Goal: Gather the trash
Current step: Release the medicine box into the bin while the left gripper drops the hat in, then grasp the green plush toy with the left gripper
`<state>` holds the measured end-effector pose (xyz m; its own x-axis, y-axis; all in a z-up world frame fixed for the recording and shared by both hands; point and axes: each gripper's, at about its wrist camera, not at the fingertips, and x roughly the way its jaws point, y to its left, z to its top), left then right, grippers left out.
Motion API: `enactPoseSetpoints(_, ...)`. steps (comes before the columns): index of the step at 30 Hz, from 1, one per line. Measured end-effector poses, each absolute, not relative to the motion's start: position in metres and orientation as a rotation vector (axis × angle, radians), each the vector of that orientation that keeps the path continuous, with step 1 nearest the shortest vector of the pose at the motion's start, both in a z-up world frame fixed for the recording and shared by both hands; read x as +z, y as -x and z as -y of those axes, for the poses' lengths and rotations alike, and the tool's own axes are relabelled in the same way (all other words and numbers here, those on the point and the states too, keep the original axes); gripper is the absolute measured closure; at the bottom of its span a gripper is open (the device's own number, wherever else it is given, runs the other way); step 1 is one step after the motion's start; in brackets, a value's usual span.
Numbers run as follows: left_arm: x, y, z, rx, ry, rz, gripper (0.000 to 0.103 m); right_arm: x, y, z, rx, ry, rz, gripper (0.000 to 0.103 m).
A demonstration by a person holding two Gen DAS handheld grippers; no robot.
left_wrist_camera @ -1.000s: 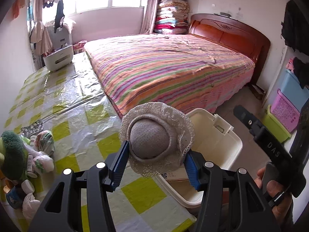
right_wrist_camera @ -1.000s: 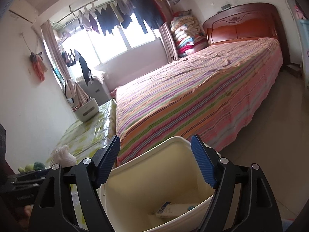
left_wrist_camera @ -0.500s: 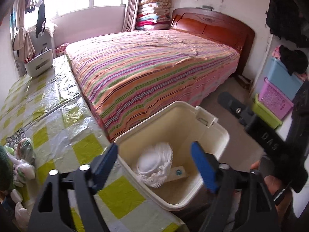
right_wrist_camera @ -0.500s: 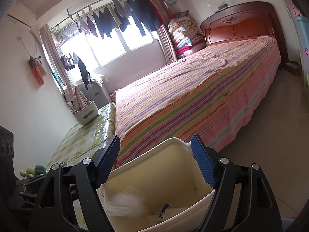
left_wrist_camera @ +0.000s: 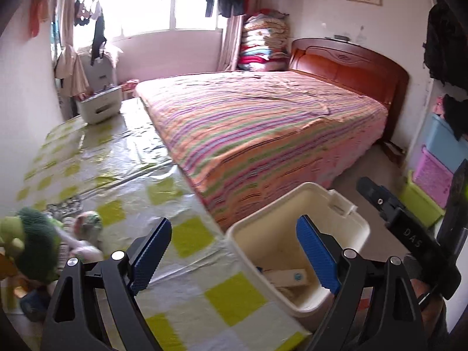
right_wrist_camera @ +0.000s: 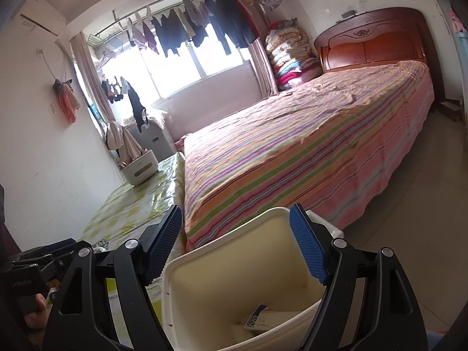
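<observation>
Gone from the left gripper [left_wrist_camera: 234, 254] is the grey lace-edged hat it clamped a second ago — its blue-padded jaws have just been opening and now stand wide with nothing between them. It points downward over the near corner of the table with the yellow-and-white checked plastic cloth [left_wrist_camera: 187, 266], one finger above the cloth, the other above the cream rectangular plastic bin [left_wrist_camera: 298, 196]. The hat is not visible in the bin now; a flat white carton with a blue mark [left_wrist_camera: 288, 278] lies on its floor.

The right gripper [right_wrist_camera: 235, 244] tilts gently downward at the bin's mouth [right_wrist_camera: 225, 266], jaws wide apart on either side of the near rim (no pad presses on it). A hand [left_wrist_camera: 424, 292] grips its handle at the right edge of the left view.

The bin sits just beside the table's edge, near the corner of the bed with the striped pink-orange-green cover [left_wrist_camera: 263, 128]. Soft toys and small clutter [left_wrist_camera: 44, 242] crowd the table's left edge — the middle of the cloth lies bare.
</observation>
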<state>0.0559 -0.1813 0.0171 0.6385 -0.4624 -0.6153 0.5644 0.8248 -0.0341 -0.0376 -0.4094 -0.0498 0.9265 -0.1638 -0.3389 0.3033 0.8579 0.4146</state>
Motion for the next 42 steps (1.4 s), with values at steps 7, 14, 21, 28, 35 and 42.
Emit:
enactPoseSetpoints(7, 0.02, -0.065, 0.145, -0.521, -0.131, -0.68, 0.018, -0.047, 0.021, 0.381, -0.178, -0.459, -0.317, 0.027)
enactPoseSetpoints(14, 0.029, -0.08, 0.095, -0.355, -0.081, -0.672, 0.018, -0.045, 0.003, 0.345, -0.084, -0.433, -0.341, 0.027)
enactPoseSetpoints(21, 0.031, -0.107, 0.017, -0.09, 0.051, -0.667, 0.018, -0.045, -0.009, 0.315, -0.015, -0.419, -0.365, 0.027)
enactPoseSetpoints(28, 0.016, -0.135, -0.033, 0.033, 0.129, -0.707, 0.018, -0.044, -0.018, 0.291, 0.038, -0.41, -0.382, 0.027)
enactPoseSetpoints(35, -0.002, -0.161, -0.046, 0.06, 0.109, -0.755, 0.018, -0.047, -0.022, 0.282, 0.077, -0.407, -0.402, 0.027)
enactPoseSetpoints(42, -0.006, -0.169, -0.046, 0.058, 0.1, -0.749, 0.018, -0.046, -0.02, 0.278, 0.089, -0.402, -0.406, 0.027)
